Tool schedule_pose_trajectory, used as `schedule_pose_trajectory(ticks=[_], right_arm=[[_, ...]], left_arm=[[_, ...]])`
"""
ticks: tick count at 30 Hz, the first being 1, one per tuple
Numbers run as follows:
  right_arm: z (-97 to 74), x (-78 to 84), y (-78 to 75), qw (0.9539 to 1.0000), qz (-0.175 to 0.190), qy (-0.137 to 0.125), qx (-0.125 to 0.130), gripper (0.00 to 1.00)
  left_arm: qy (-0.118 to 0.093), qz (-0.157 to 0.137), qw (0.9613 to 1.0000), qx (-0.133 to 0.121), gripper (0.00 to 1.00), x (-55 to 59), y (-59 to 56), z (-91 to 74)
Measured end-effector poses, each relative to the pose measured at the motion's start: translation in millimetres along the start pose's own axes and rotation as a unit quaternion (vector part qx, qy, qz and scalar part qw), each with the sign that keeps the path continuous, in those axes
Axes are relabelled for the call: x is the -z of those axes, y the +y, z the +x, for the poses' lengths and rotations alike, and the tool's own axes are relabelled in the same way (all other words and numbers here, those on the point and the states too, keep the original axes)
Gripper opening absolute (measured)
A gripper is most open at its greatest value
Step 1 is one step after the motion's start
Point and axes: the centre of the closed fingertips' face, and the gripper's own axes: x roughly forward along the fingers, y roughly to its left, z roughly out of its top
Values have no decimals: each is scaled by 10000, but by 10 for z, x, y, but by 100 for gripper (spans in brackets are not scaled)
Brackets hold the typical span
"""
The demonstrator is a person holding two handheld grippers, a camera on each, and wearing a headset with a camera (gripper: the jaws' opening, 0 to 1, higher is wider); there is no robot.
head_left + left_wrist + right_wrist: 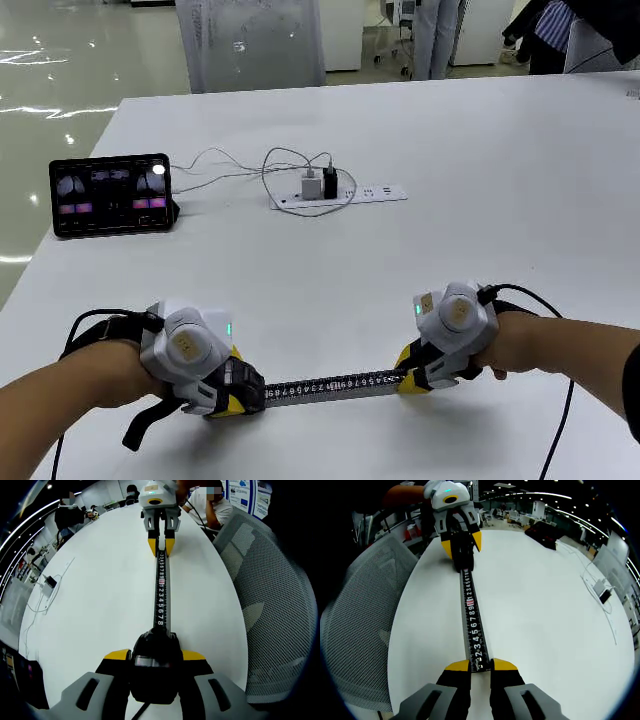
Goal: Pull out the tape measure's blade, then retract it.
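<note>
A black tape measure case [155,664] sits between the yellow-tipped fingers of my left gripper [155,656], which is shut on it. Its dark blade [161,591] with white numbers runs straight out over the white table to my right gripper [160,546]. In the right gripper view the blade [472,625] ends between the right gripper's [480,666] closed tips, which pinch its end. In the head view the left gripper [236,392] and case [243,388] are at lower left, the blade [330,386] spans to the right gripper [412,372].
A white table [420,180] carries a tablet [110,193] at left and a power strip [340,194] with chargers and loose cables mid-table. A mesh chair [270,595] stands beside the table's near edge. People stand at the far end.
</note>
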Motion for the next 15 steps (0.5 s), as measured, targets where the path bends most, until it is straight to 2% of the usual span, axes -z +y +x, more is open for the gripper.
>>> schedule_pose_trajectory(ticks=[15], right_arm=[[-36, 47, -7, 10000, 24, 33, 15, 10]], left_arm=[[1, 7, 10000, -8, 32, 0, 4, 3]])
